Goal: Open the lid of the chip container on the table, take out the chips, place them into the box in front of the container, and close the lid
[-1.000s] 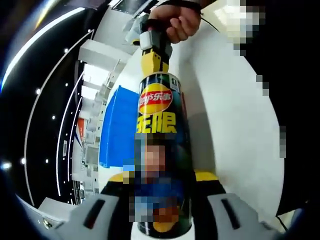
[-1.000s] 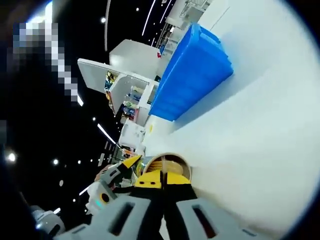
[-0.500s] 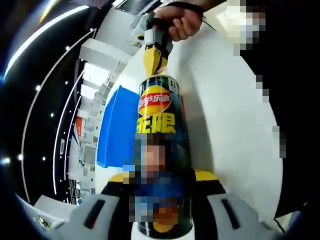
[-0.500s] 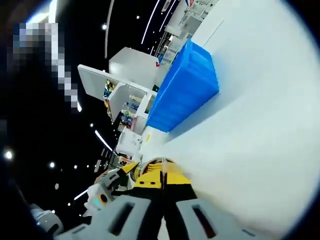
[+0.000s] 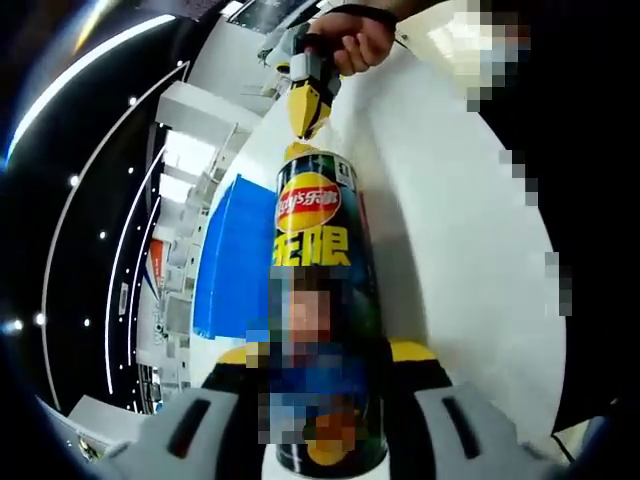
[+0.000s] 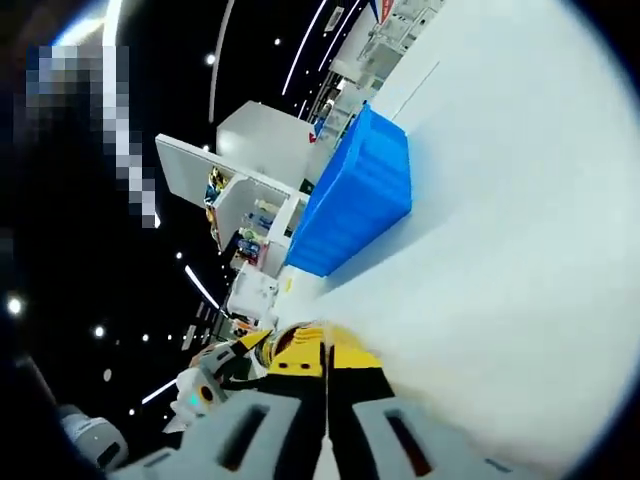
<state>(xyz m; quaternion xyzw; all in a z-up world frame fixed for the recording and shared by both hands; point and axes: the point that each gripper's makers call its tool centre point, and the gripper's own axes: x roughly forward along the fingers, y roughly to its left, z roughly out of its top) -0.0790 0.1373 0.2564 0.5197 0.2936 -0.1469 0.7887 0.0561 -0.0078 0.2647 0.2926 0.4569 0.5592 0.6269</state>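
One chip container (image 5: 318, 300), dark w/ red-yellow logo, is clamped between the yellow-padded jaws of the left hand-held gripper (image 5: 320, 365), which grips it low on its body. The container's far end points toward the right hand-held gripper (image 5: 305, 108), held by a person's hand (image 5: 352, 42) just beyond that end; its yellow tips are pressed together w/ no gap, and whether anything is pinched there can't be told. In the right gripper view the same closed tips (image 6: 325, 365) sit right at the container's open mouth (image 6: 298, 340), w/ the left hand-held gripper beside it. One blue box (image 6: 355, 195) sits on the white tabletop (image 6: 510, 250), near the container, apart from it.
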